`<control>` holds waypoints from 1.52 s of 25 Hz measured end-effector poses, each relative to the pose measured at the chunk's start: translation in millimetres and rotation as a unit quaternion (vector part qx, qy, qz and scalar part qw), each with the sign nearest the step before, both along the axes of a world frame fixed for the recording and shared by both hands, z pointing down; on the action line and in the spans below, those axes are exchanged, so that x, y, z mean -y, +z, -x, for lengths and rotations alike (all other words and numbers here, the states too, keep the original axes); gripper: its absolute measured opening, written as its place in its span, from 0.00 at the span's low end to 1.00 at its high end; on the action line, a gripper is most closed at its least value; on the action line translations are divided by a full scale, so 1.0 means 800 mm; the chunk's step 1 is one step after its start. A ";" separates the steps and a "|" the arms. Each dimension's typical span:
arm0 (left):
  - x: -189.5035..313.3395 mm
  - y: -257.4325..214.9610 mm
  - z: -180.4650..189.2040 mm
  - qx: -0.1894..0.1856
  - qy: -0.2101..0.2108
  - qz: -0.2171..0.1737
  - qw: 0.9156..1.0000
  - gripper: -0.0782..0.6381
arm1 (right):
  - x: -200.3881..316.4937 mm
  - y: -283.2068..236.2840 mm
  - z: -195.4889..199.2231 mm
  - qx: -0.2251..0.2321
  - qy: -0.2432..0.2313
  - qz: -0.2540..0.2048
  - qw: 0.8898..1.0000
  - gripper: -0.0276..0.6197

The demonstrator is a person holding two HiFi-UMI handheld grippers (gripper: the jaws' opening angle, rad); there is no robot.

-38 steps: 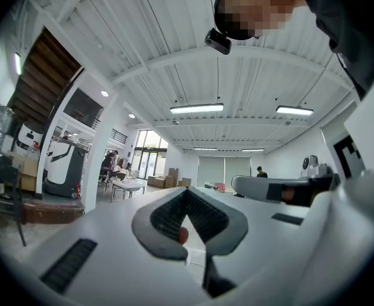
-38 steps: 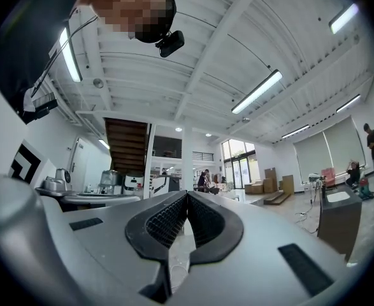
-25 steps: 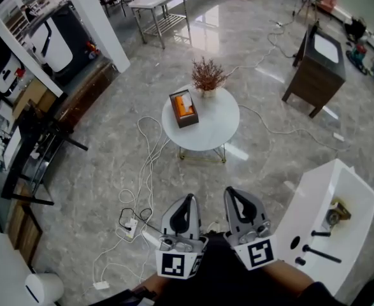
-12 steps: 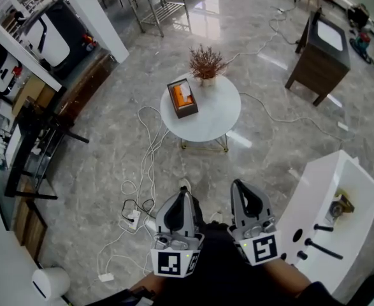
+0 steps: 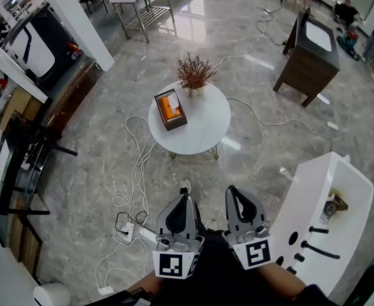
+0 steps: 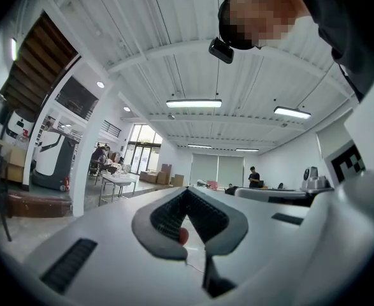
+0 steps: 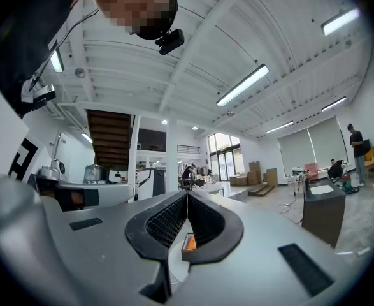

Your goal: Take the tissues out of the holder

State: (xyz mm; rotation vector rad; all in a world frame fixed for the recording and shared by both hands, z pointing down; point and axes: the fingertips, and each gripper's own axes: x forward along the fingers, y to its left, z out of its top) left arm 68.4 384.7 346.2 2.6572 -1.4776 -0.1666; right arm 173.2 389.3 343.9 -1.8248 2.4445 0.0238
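The tissue holder (image 5: 169, 109), a dark brown box with orange tissue showing at its top, lies on a round white table (image 5: 199, 129) some way ahead across the floor. A dried plant (image 5: 194, 74) stands at the table's far edge beside it. My left gripper (image 5: 185, 197) and right gripper (image 5: 232, 190) are held low, close to my body and far short of the table. Both are shut with nothing between their jaws. In the right gripper view, the holder (image 7: 188, 243) shows small through the gap below the shut gripper (image 7: 187, 196). The left gripper (image 6: 187, 190) has its jaws together too.
A white tub-like fixture (image 5: 314, 215) stands close on my right. Cables (image 5: 139, 164) and a power strip (image 5: 125, 232) lie on the floor between me and the table. A dark cabinet (image 5: 309, 56) is far right and a black rack (image 5: 21, 164) at left.
In the head view the table and holder have drifted a little to the left. Both grippers have stayed low and shut.
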 end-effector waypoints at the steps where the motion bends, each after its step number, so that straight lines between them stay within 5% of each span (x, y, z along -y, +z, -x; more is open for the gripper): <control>1: 0.008 -0.001 -0.003 0.000 0.008 0.000 1.000 0.11 | 0.007 0.002 0.005 -0.002 -0.001 0.004 1.000 0.06; 8: 0.075 -0.020 -0.008 -0.006 0.034 -0.020 0.999 0.11 | 0.077 -0.008 0.020 -0.023 0.003 0.011 1.000 0.06; 16: 0.158 -0.032 0.043 -0.027 0.002 -0.013 1.000 0.11 | 0.148 -0.037 0.067 -0.053 -0.017 -0.023 0.998 0.05; 25: 0.224 -0.047 0.064 -0.052 0.011 -0.034 0.998 0.11 | 0.220 -0.043 0.107 -0.086 -0.038 -0.026 0.995 0.06; 38: 0.305 -0.021 0.082 -0.030 0.018 0.000 0.999 0.11 | 0.300 -0.024 0.122 -0.082 -0.024 0.002 0.996 0.06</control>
